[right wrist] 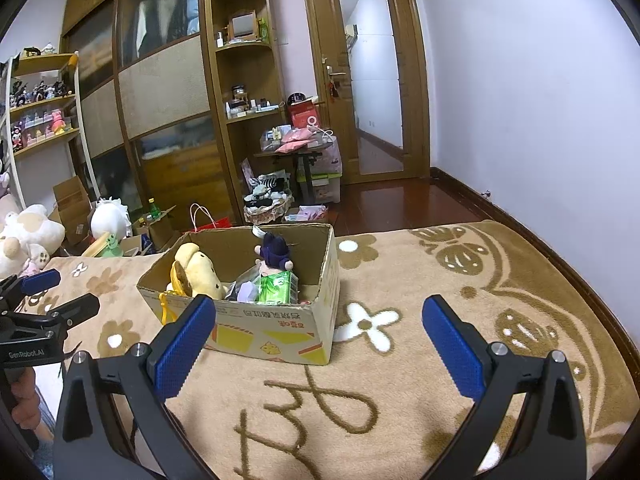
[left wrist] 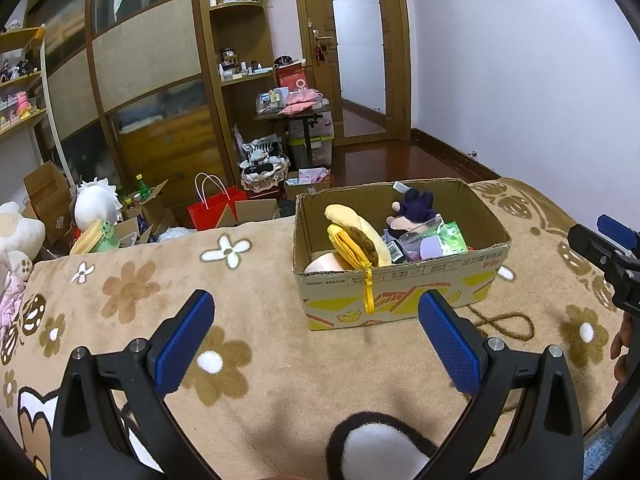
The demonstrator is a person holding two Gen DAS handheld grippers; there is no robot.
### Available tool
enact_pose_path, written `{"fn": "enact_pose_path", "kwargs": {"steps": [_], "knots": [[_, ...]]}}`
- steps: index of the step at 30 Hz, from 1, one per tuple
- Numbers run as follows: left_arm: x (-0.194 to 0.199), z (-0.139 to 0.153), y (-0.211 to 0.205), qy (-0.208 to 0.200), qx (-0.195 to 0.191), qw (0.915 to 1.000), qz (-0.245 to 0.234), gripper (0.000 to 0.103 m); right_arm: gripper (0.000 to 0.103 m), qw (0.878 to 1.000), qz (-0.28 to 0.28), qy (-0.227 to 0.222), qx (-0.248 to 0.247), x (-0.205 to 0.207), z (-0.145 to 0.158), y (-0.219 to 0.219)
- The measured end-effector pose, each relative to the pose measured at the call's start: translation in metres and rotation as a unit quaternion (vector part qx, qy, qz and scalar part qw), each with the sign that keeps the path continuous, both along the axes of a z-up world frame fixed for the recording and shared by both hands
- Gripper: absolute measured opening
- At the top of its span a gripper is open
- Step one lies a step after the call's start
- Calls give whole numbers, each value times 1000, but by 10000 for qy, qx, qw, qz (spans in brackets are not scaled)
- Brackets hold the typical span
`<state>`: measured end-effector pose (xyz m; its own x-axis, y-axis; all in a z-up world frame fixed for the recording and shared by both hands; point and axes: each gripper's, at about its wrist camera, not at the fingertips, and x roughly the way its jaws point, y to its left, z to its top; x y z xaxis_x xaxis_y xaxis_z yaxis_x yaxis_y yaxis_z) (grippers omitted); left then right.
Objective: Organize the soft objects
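Observation:
A cardboard box (left wrist: 404, 292) stands on the beige flowered blanket (left wrist: 248, 292). It holds a yellow plush toy (left wrist: 356, 236), a dark purple plush doll (left wrist: 416, 208) and a green packet (left wrist: 452, 236). The box (right wrist: 272, 328) also shows in the right wrist view, with the yellow plush (right wrist: 198, 272), the purple doll (right wrist: 274, 254) and the green packet (right wrist: 276, 288). My left gripper (left wrist: 316, 332) is open and empty, just short of the box's near side. My right gripper (right wrist: 320, 336) is open and empty, to the right of the box.
Beyond the blanket's far edge, the floor holds white plush toys (left wrist: 96, 200), cardboard boxes (left wrist: 48, 196), a red paper bag (left wrist: 212, 208) and a basket (left wrist: 264, 172). A wardrobe and shelves (left wrist: 160, 80) stand behind. A door (left wrist: 356, 48) is at the back.

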<state>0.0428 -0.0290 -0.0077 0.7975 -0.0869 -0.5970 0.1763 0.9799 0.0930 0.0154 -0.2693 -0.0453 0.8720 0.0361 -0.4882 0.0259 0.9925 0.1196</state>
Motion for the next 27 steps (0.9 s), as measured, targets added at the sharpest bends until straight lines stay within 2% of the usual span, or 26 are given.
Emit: {"fn": "enact_pose_path", "kwargs": {"steps": [27], "knots": [[0,-2,3,56,13,10000,-17,101,103,10000,-35,-17,9,2,3,-3]]}}
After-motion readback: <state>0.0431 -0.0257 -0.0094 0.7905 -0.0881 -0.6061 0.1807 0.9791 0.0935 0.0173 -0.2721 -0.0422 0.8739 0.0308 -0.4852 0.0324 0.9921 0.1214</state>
